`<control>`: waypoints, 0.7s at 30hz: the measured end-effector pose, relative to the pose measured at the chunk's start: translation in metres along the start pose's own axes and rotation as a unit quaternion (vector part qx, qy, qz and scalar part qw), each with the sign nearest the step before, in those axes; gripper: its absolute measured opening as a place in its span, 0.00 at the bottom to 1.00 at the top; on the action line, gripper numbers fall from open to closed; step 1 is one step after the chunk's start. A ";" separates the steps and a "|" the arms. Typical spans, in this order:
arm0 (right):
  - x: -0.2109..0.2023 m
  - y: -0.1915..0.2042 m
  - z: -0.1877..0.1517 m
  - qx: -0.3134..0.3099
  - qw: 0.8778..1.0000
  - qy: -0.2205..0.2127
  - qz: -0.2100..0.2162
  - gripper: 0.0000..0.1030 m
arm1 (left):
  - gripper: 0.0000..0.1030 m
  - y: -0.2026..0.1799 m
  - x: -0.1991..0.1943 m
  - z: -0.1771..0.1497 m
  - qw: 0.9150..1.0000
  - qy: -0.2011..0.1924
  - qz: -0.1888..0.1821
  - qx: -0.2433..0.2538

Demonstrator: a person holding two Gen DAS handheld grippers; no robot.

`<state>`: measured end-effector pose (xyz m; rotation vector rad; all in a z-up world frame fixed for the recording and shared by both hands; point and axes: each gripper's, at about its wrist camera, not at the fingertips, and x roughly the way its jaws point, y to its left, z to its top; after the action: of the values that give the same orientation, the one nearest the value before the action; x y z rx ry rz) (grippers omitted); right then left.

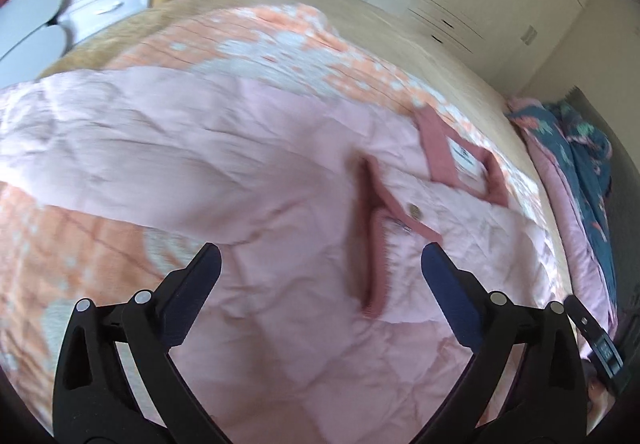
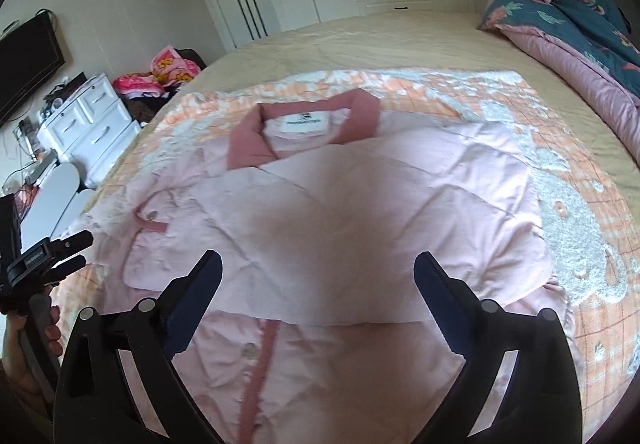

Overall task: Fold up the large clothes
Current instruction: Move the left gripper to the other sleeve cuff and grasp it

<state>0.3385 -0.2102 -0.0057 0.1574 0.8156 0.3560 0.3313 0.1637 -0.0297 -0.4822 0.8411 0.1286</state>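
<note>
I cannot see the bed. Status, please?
Left gripper open, right gripper open, both empty. Pink jacket on blanket, sleeve folded across. Nothing in the way.

Your pink shirt (image 1: pixel 280 172) was motion-blurred in the left view; its hem ran off the bottom edge; label (image 2: pixel 305 123) text unreadable.

Two claws, left claw (image 1: pixel 320 264) and right claw (image 2: pixel 317 271). Ahead of each: one pink garment (image 2: pixel 360 212), one orange blanket (image 2: pixel 580 244) beneath, one bed (image 2: pixel 380 40), one floral quilt (image 2: pixel 580 16).
</note>
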 end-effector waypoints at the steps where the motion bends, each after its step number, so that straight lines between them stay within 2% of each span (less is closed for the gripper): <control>1: -0.001 0.006 0.001 -0.003 1.000 -0.001 0.005 0.93 | 0.91 0.005 -0.003 0.002 1.000 -0.002 0.006 -0.004; 12: 0.006 0.098 0.012 -0.055 0.997 -0.005 0.054 0.94 | 0.91 0.070 -0.029 0.021 0.996 -0.027 0.066 -0.058; 21: 0.023 0.168 0.014 -0.092 0.992 0.003 0.089 0.94 | 0.91 0.117 -0.045 0.032 0.991 -0.040 0.093 -0.090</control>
<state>0.3217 -0.0460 0.0341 0.0569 0.7727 0.5970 0.2886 0.2854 -0.0202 -0.5635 0.7980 0.3966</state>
